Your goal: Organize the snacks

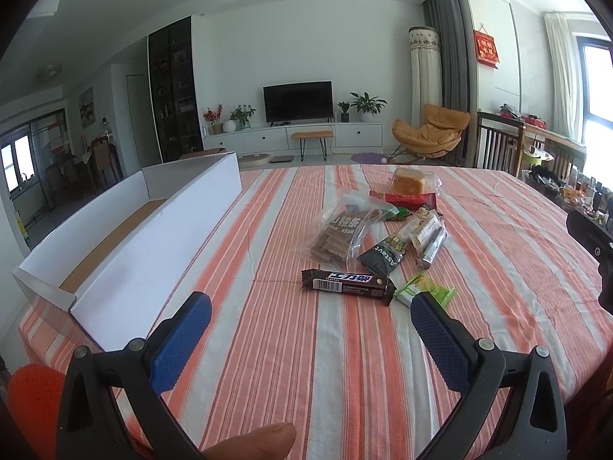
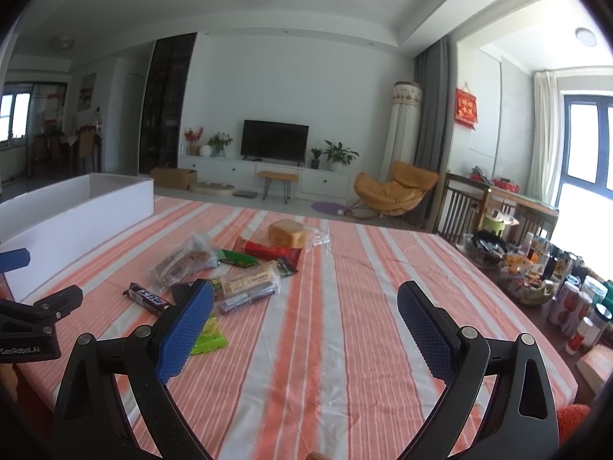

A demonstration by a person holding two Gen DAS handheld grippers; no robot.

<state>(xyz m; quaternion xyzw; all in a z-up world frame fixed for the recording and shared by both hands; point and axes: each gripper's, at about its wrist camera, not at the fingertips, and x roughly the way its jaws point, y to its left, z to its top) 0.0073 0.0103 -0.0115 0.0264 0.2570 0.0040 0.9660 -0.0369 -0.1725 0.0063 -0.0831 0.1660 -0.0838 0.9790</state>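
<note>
Both grippers hang over the striped tablecloth (image 1: 291,364) with jaws spread wide and nothing between them.

Left gripper (image 1: 311,316) hovers low with the white cardboard box (image 1: 153,237) just to its left, open-topped and long; dark chocolate bar (image 1: 346,286) lies just ahead between its blue pads; beyond it sits the snack pile (image 1: 387,226), with a clear bag of brown sticks, a black packet, a red wrapper and a wrapped bread loaf (image 1: 412,182) farthest back; a green packet (image 1: 423,292) touches its right pad; right gripper (image 2: 306,306) hovers right of the pile, its left pad overlapping the packets in view.
</note>
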